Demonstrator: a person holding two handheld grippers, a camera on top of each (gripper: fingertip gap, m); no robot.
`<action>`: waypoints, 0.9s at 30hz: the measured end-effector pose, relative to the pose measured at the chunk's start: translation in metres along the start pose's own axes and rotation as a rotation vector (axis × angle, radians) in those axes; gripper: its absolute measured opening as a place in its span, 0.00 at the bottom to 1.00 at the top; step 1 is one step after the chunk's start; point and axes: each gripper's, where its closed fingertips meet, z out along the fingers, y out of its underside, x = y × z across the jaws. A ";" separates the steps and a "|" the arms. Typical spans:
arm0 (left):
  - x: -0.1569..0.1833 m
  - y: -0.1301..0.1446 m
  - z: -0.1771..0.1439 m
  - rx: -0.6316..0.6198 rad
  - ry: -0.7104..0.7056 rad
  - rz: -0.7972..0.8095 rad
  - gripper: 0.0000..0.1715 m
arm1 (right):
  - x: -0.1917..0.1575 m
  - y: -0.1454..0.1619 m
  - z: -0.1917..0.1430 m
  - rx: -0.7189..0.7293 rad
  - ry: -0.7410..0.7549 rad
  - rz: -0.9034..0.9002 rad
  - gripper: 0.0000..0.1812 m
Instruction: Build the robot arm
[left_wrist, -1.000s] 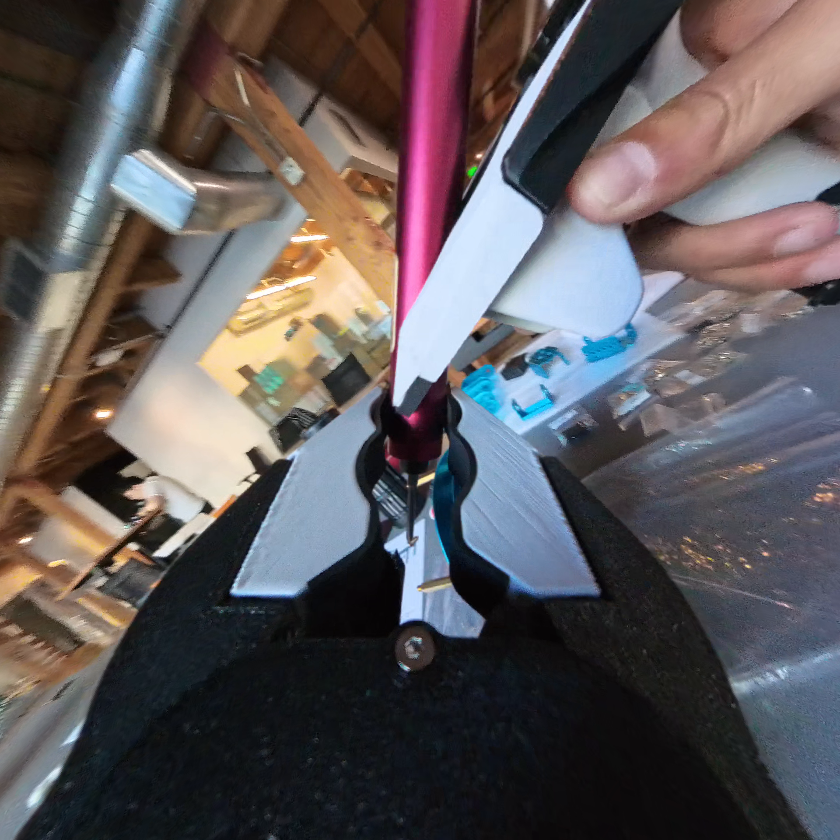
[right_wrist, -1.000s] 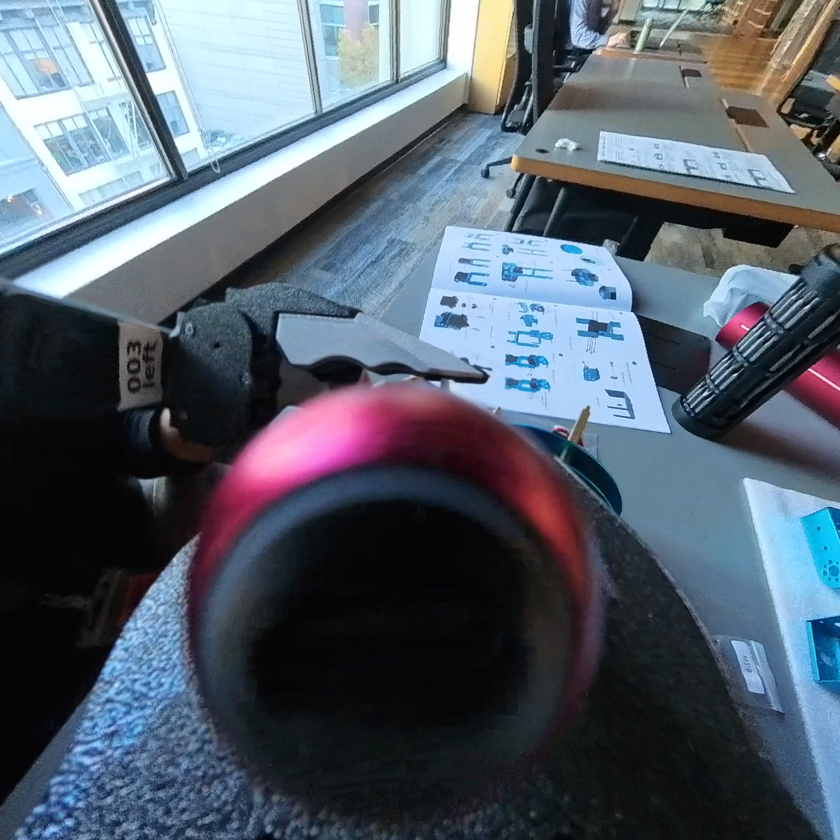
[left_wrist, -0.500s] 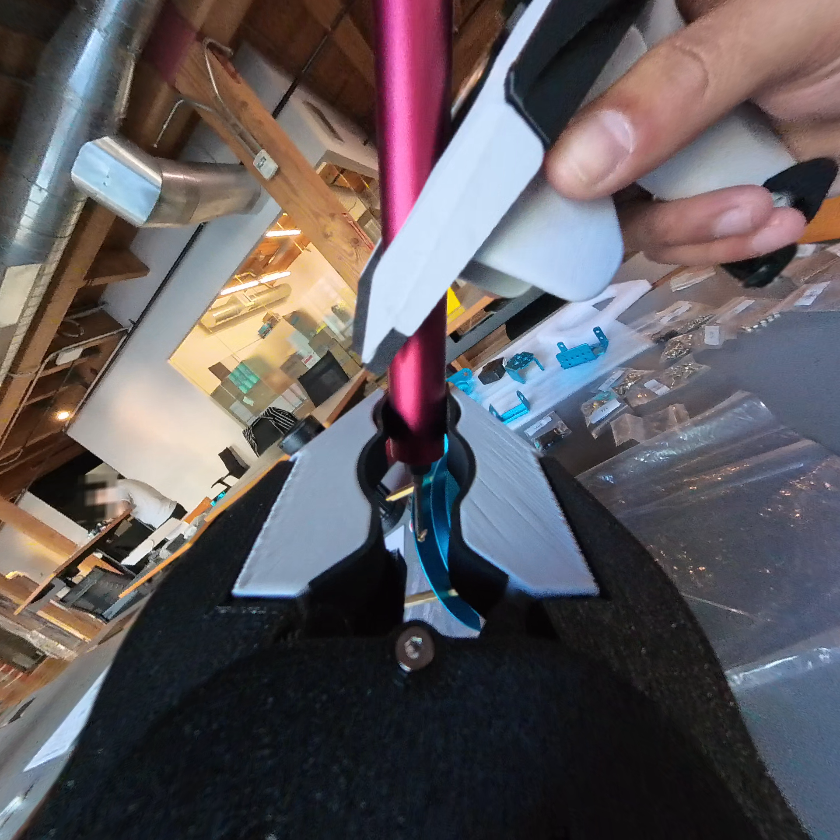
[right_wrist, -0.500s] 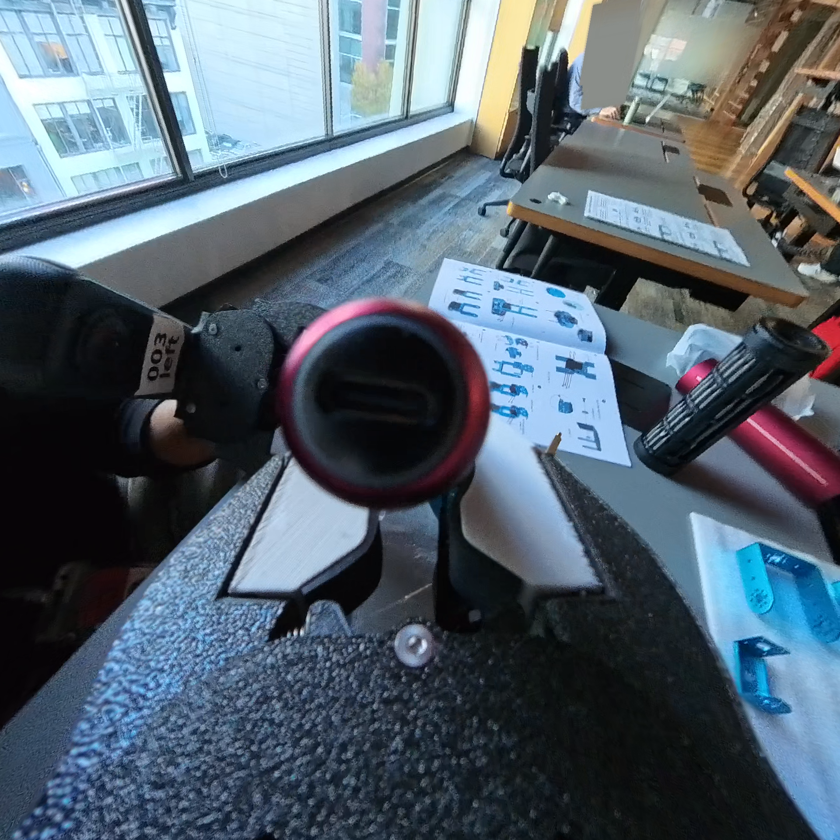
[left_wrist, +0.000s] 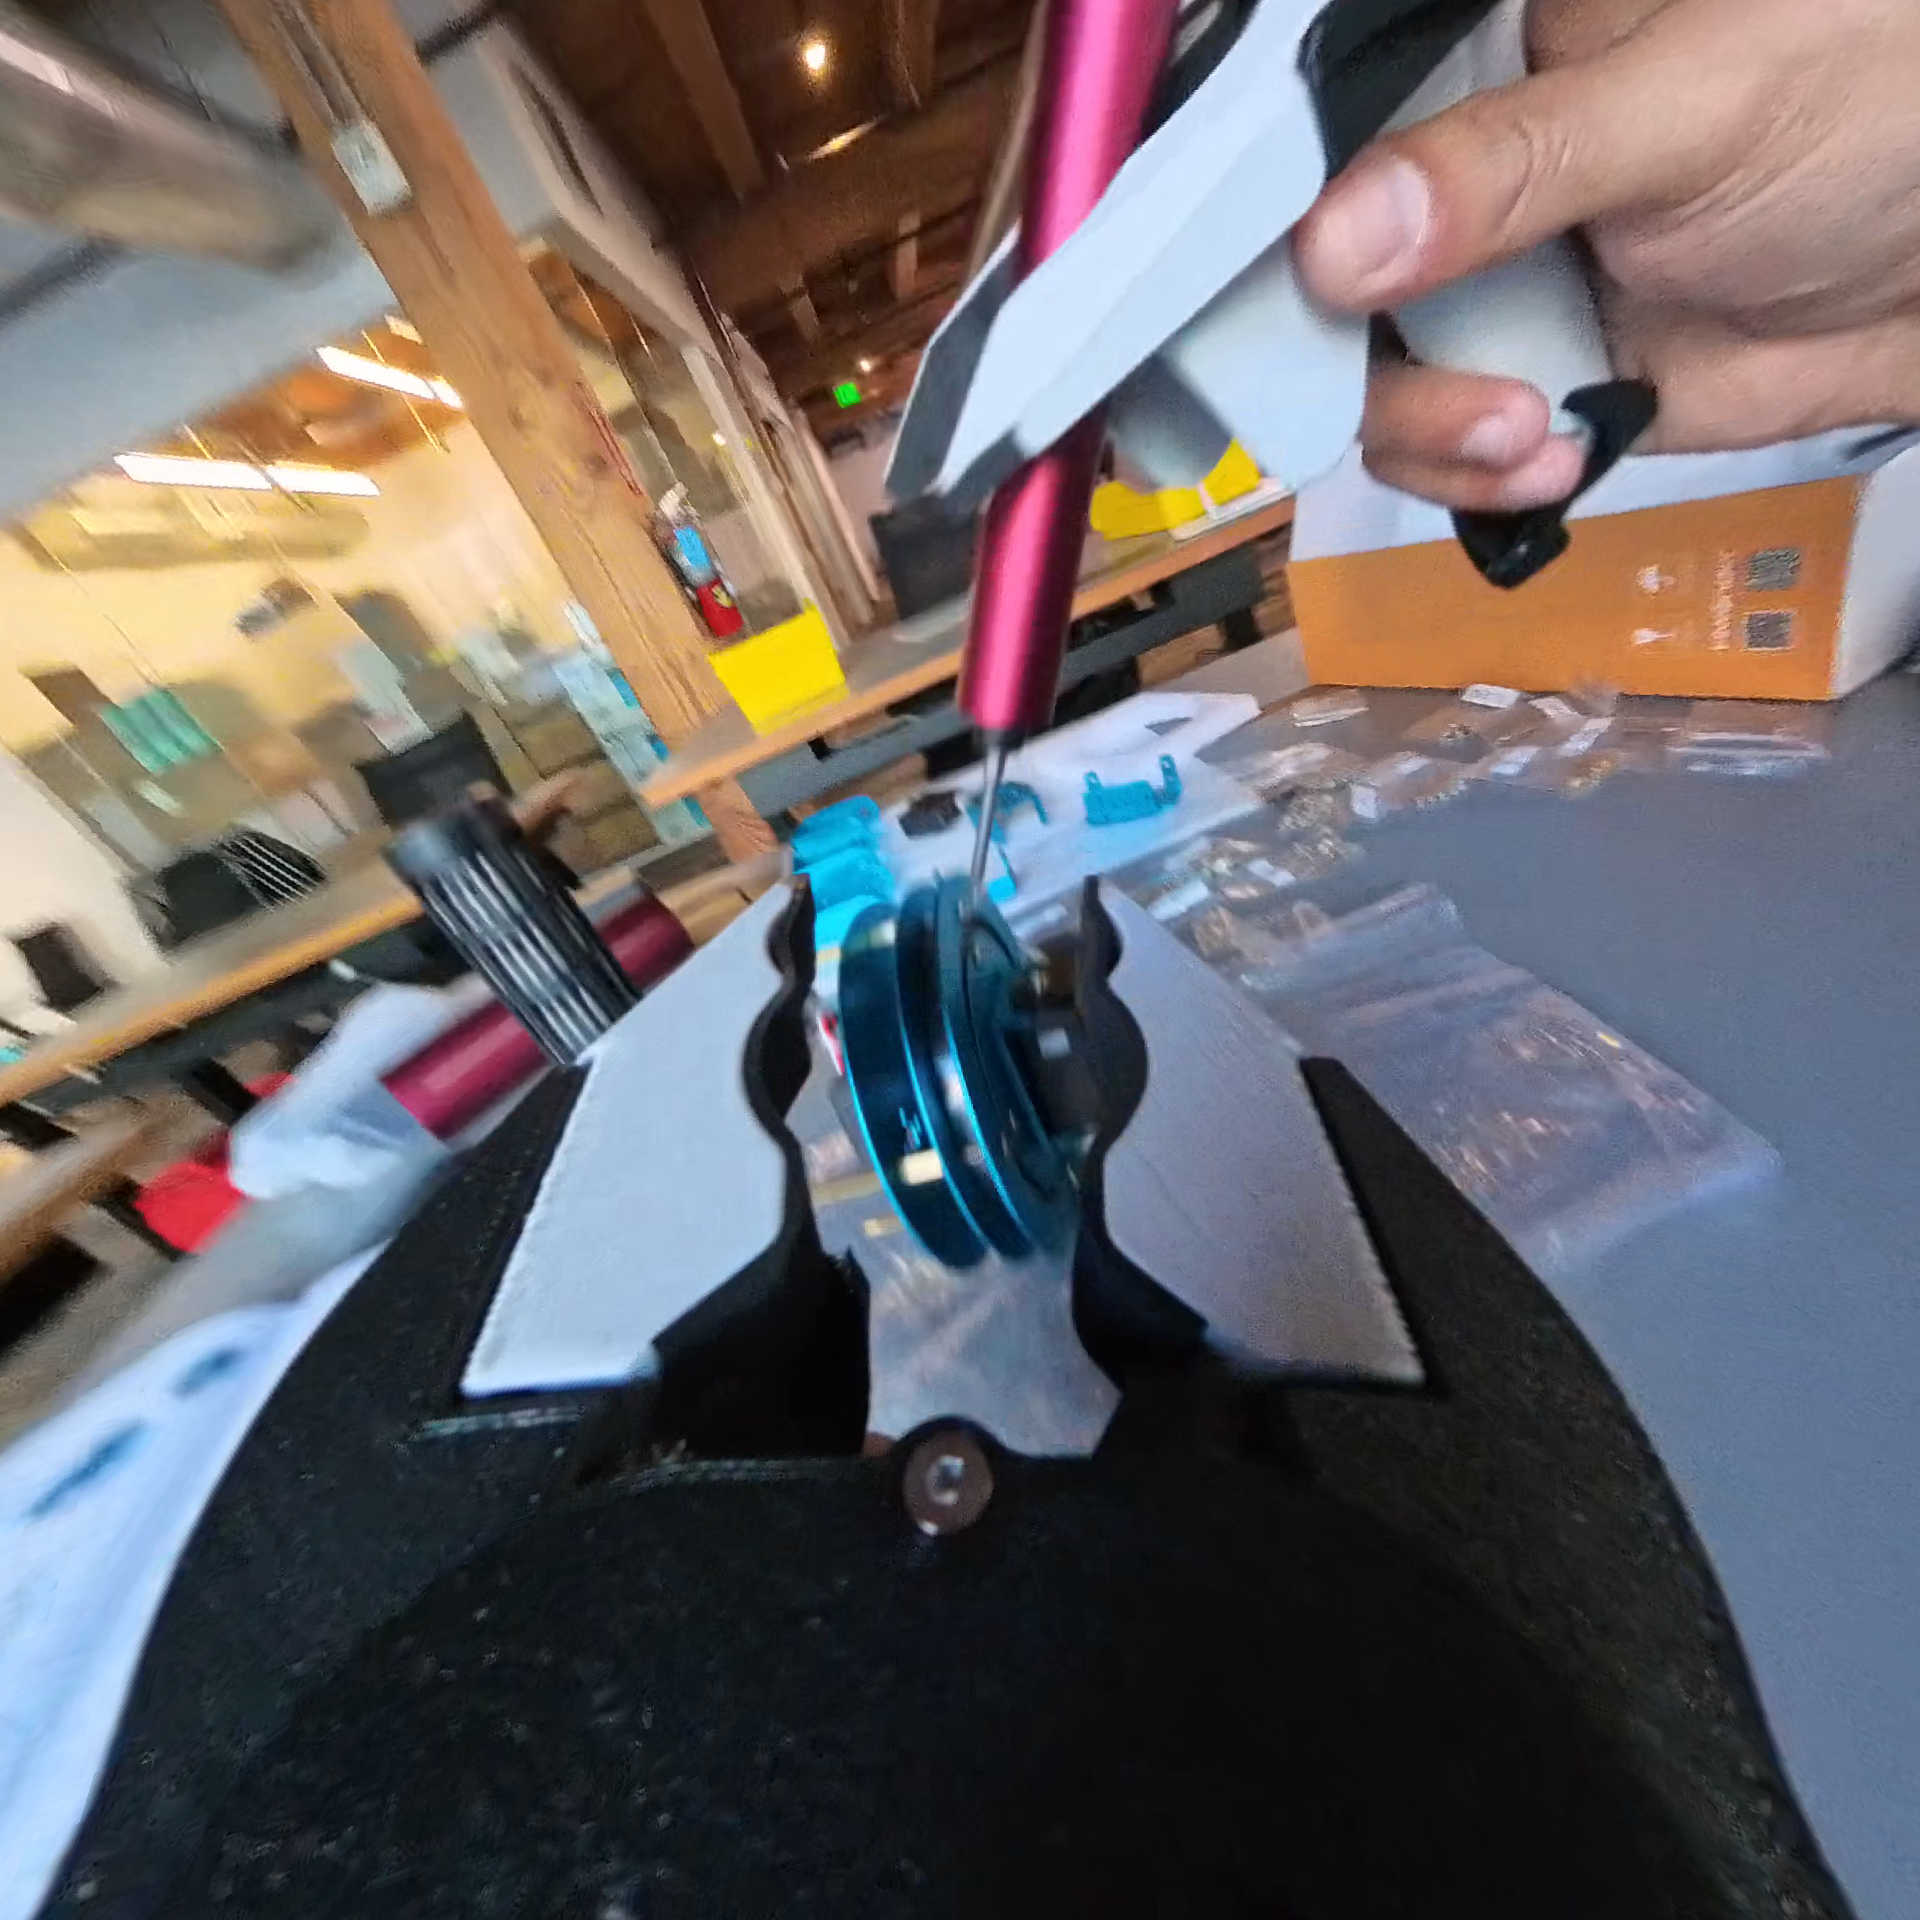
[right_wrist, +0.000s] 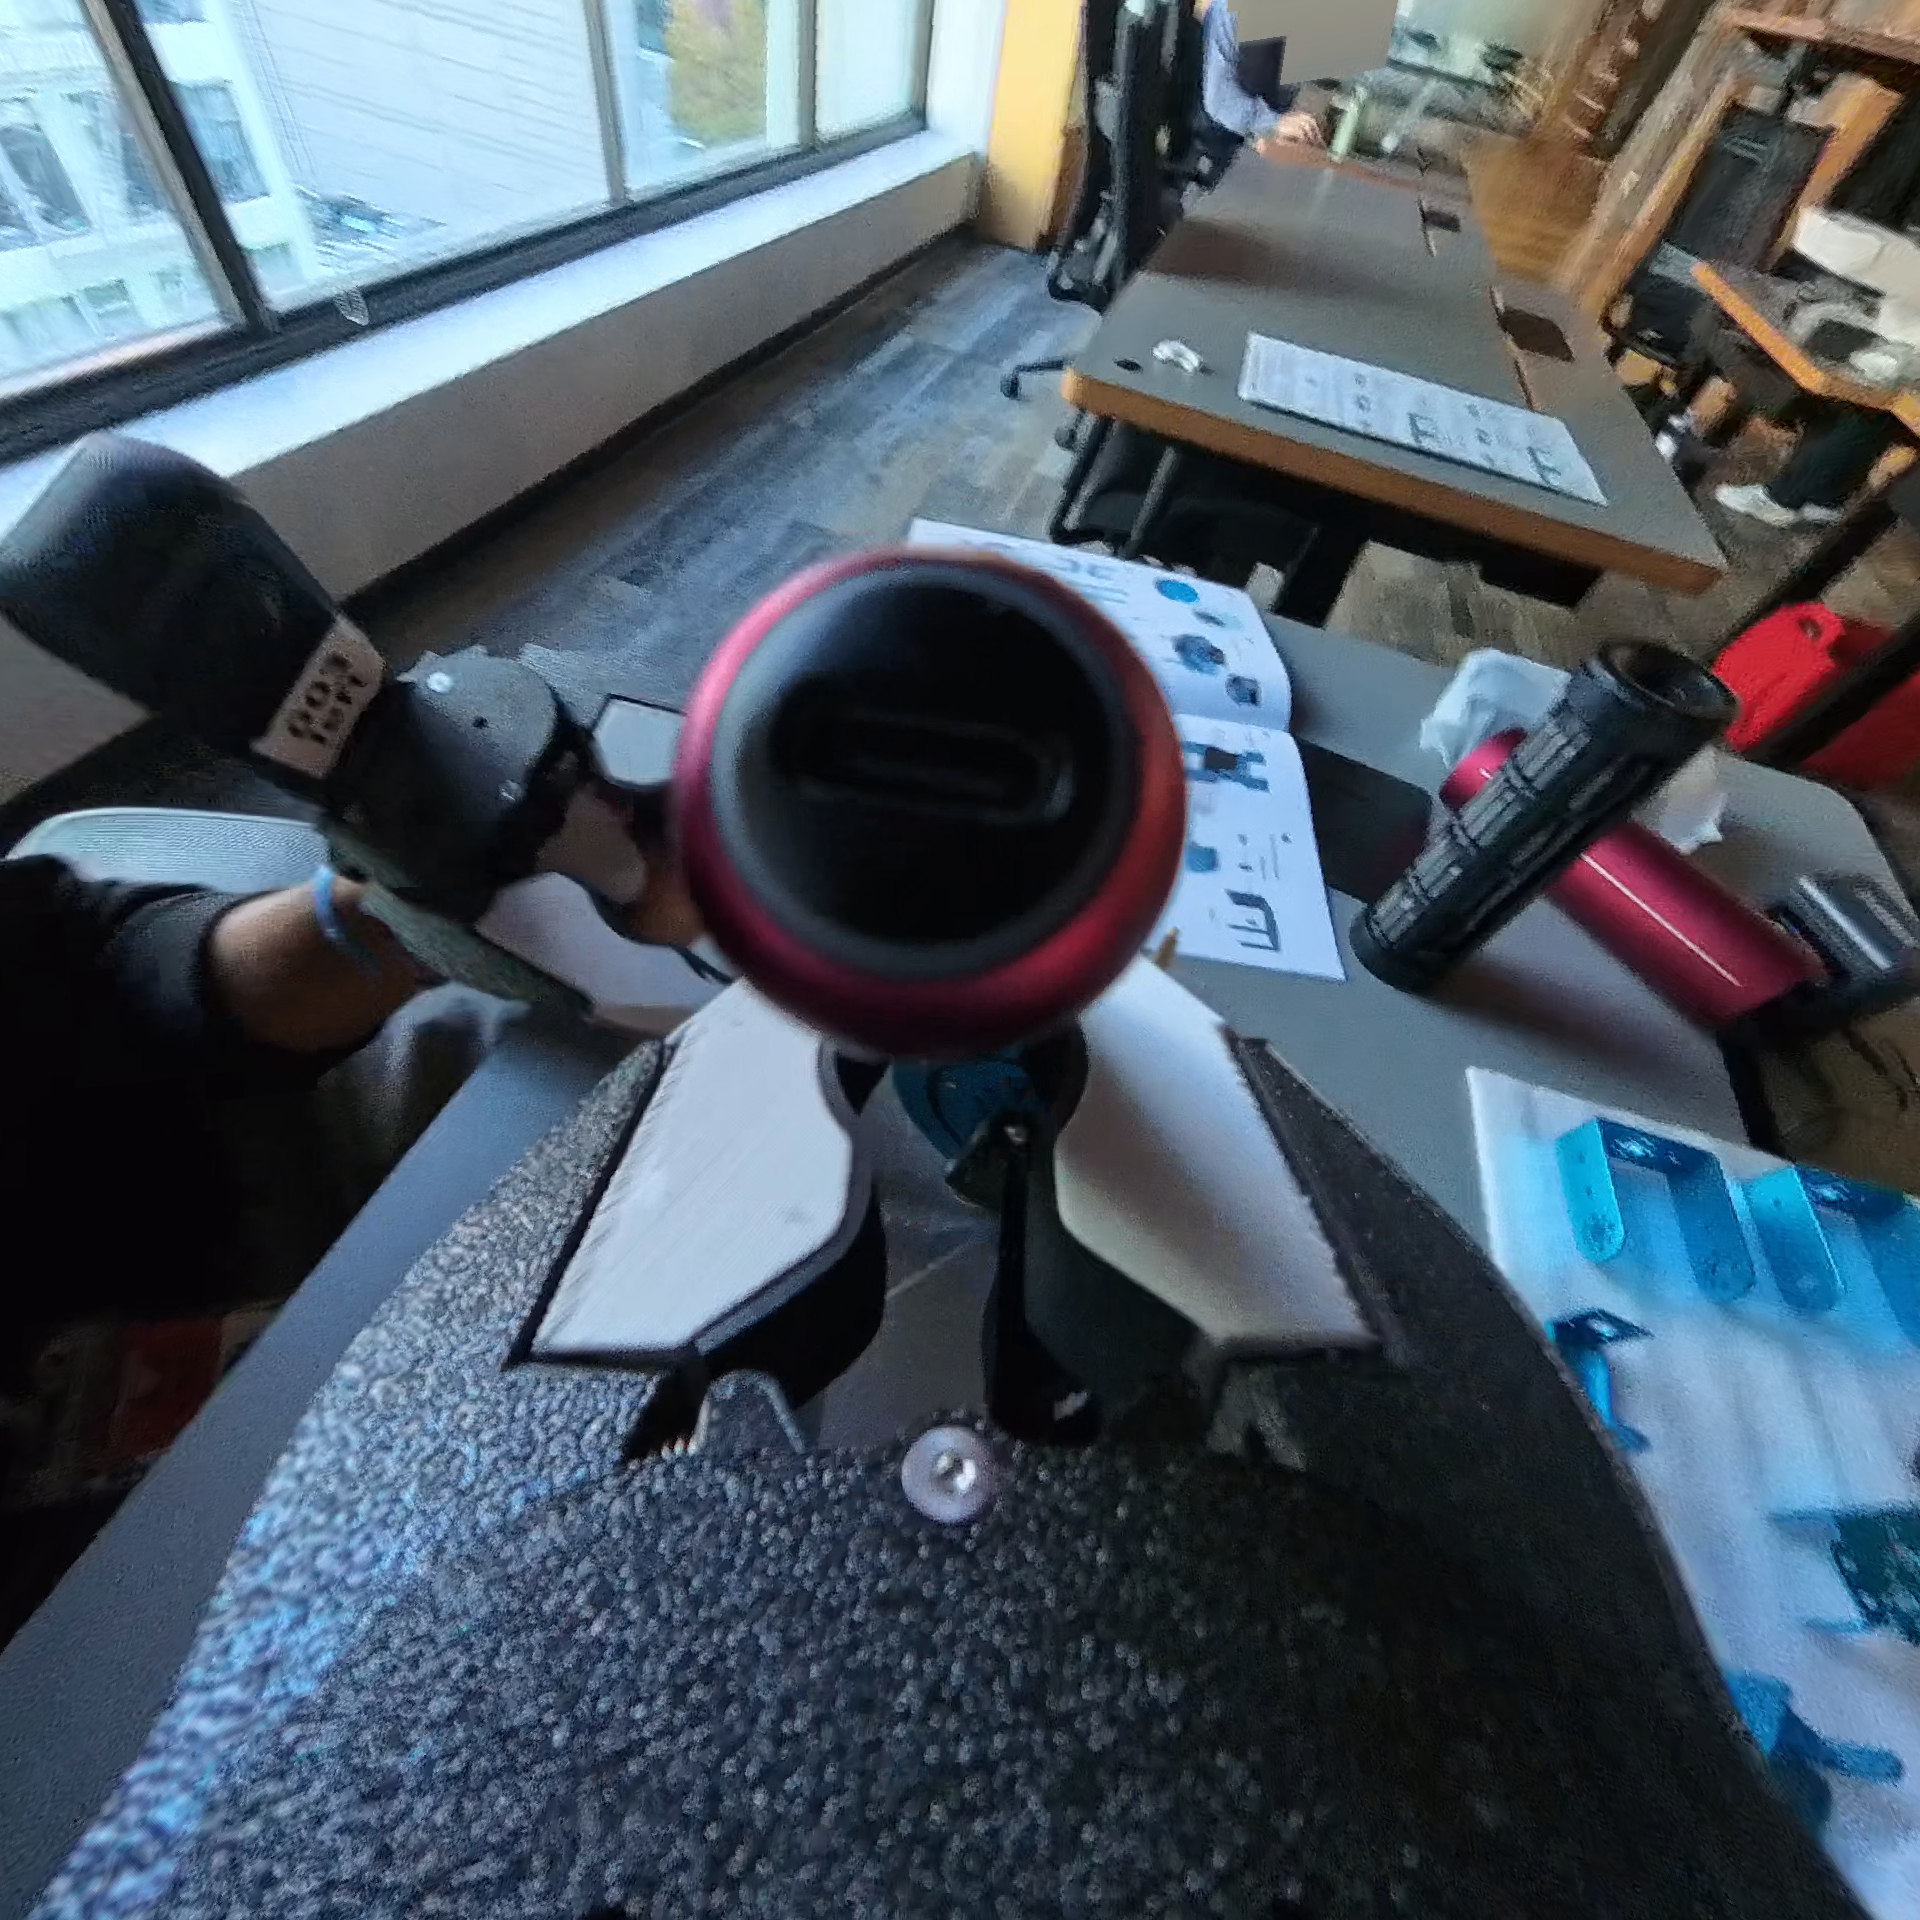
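Note:
My left gripper (left_wrist: 940, 935) is shut on a blue disc assembly (left_wrist: 935, 1081), two round blue plates joined by brass standoffs, held on edge between the jaws above the grey table (left_wrist: 1662, 1039). My right gripper (right_wrist: 956, 1039) is shut on a magenta screwdriver (right_wrist: 925, 800), whose rear end faces the camera and hides the fingertips. In the left wrist view the screwdriver (left_wrist: 1029, 540) comes down from above in the right gripper (left_wrist: 997, 416), held by a hand (left_wrist: 1621, 239). Its thin bit meets the disc's top edge. The left gripper (right_wrist: 447, 769) and the disc (right_wrist: 966, 1101) also show in the right wrist view.
A black ribbed cylinder (right_wrist: 1538, 821) leans on a red tube (right_wrist: 1662, 914). An open booklet (right_wrist: 1247, 842) lies beyond. Blue brackets (right_wrist: 1683, 1216) lie on a white sheet (right_wrist: 1766, 1455) at the right. Bags of hardware (left_wrist: 1455, 1039) and an orange box (left_wrist: 1558, 613) sit on the table. My hands' fingertips stand some 7 cm from each other. The black ribbed cylinder (right_wrist: 1538, 821) is about equally far from each gripper, around 30 cm. It turns up in the left wrist view (left_wrist: 548, 915) as well.
The left view has swung down from the ceiling towards the table. The screwdriver has lifted out from between the left jaws, and its bit tip now rests on the disc's top edge.

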 end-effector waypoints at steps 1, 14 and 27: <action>-0.001 0.011 -0.009 -0.004 0.026 -0.061 0.27 | 0.004 0.004 0.002 -0.031 0.007 0.006 0.09; 0.002 0.036 0.000 -0.025 0.028 -0.149 0.27 | 0.022 0.035 0.019 -0.010 -0.006 0.120 0.09; -0.005 0.063 0.019 -0.178 0.091 -0.347 0.30 | -0.005 0.039 0.004 0.071 0.193 -0.085 0.11</action>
